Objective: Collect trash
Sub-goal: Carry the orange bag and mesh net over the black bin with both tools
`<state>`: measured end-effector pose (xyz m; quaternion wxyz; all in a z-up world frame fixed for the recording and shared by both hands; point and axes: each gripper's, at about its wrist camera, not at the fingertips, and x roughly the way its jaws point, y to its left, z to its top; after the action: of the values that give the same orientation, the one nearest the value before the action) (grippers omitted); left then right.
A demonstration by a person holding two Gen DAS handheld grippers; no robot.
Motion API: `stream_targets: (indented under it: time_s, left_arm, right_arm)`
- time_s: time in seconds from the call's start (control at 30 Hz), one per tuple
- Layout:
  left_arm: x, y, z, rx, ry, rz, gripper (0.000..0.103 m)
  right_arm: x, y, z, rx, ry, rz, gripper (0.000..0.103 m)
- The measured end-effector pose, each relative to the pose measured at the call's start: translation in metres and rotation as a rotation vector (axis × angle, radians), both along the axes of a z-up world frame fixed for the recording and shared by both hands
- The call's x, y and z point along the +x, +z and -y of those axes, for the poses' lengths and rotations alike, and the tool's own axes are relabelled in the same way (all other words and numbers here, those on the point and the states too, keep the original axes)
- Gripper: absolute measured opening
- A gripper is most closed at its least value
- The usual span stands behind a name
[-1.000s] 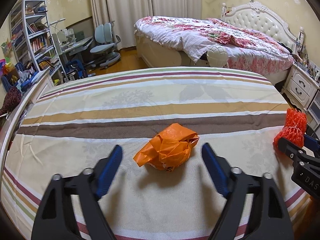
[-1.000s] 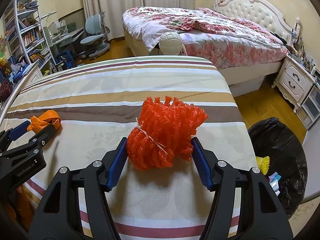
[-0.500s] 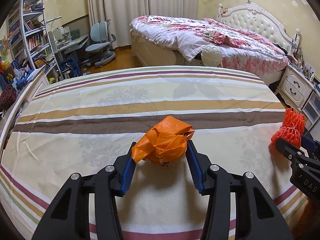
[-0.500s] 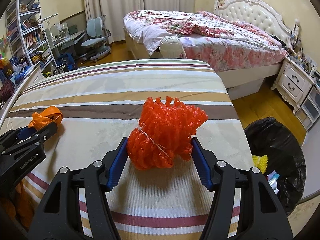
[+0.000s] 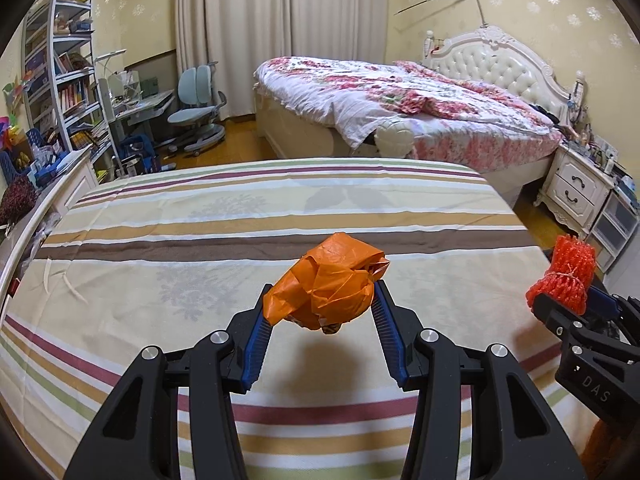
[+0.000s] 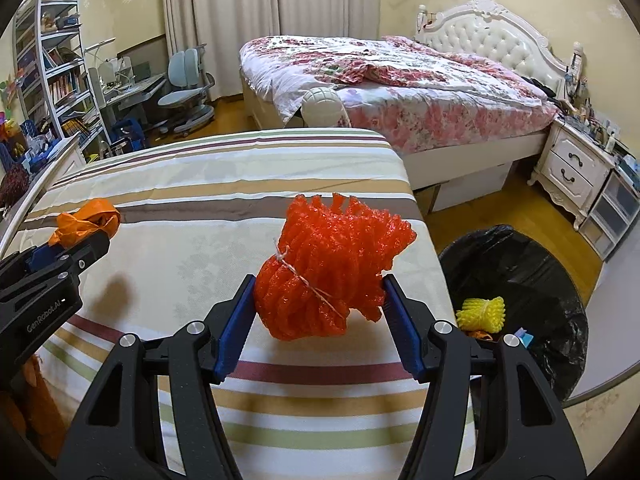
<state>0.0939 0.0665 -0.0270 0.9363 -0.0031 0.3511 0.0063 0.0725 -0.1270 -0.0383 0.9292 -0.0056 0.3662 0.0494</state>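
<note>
A crumpled orange plastic bag (image 5: 330, 282) hangs above the striped bed cover (image 5: 200, 248), and my left gripper (image 5: 320, 300) is shut on it, its shadow lying on the cover below. A bundle of red foam net (image 6: 332, 272), tied with string, is pinched in my right gripper (image 6: 320, 286) and lifted off the cover too. The right wrist view shows the left gripper with the orange bag (image 6: 86, 220) at the far left. In the left wrist view the red net (image 5: 568, 276) shows at the right edge.
A black-lined trash bin (image 6: 520, 280) stands on the floor right of the striped bed, holding a yellow foam net (image 6: 482, 314) and other scraps. Beyond lie a floral bed (image 6: 400, 80), a nightstand (image 6: 572, 168), a desk with chair (image 5: 192, 120) and shelves (image 5: 60, 80).
My left gripper closed around the orange bag and raised it off the cover. The right gripper, holding the red net throughout, lifted and shifted so the bin shows more fully.
</note>
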Motion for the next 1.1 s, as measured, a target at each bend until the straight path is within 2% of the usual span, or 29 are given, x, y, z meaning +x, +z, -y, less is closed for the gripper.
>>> stream_targets:
  time_s: [0.47,0.73,1.1]
  left_arm:
    - [-0.010,0.017,0.076,-0.017,-0.140,0.064,0.049]
    - [-0.004,0.016,0.130,-0.015,-0.237,0.081,0.049]
    - [0.008,0.007,0.190,0.019,-0.335,0.088,0.049]
  right_arm:
    - [-0.033,0.017,0.067,-0.058,-0.141,0.079,0.061]
    - [-0.038,0.012,0.119,-0.055,-0.252,0.073,0.061]
    - [-0.027,-0.004,0.167,-0.035,-0.337,0.045,0.061]
